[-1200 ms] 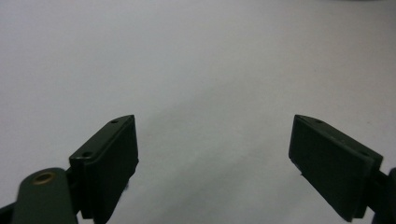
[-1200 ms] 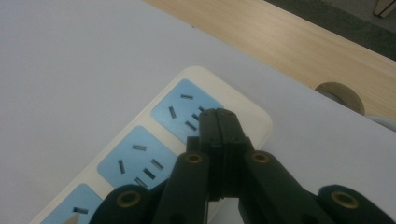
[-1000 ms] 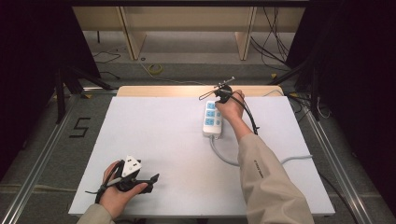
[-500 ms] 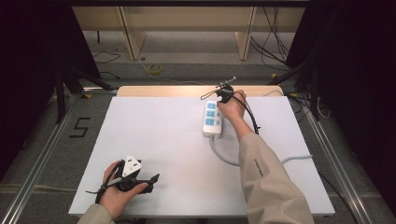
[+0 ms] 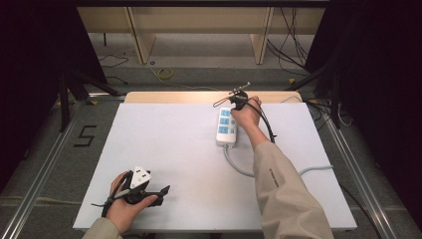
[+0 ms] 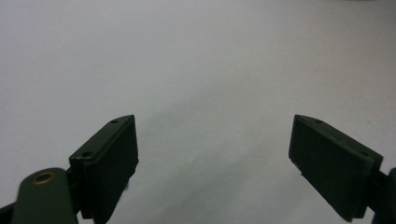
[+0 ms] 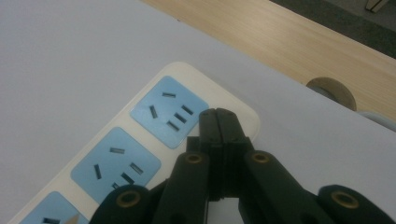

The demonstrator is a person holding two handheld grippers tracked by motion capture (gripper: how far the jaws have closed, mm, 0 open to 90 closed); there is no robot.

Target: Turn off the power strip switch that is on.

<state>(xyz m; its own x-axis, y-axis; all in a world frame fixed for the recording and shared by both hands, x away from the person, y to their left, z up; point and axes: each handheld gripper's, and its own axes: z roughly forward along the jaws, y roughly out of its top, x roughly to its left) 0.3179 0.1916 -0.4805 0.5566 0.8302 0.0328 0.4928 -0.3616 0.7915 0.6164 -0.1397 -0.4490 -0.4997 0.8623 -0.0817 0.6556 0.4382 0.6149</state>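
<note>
A white power strip (image 5: 226, 127) with three blue sockets lies at the far right of the white table (image 5: 164, 144). Its grey cable (image 5: 238, 166) curves toward the right edge. My right gripper (image 5: 236, 105) hovers over the strip's far end. In the right gripper view the right gripper (image 7: 219, 115) is shut with nothing between its jaws, its tips just above the power strip (image 7: 140, 140) beside the end socket. My left gripper (image 5: 158, 194) rests near the table's front left corner. In the left gripper view the left gripper (image 6: 212, 158) is wide open over bare table.
A wooden strip (image 5: 199, 96) runs along the table's far edge, with a round cable hole (image 7: 332, 91) in it. Metal rails (image 5: 45, 164) flank the table. Loose cables (image 5: 164, 73) lie on the floor beyond.
</note>
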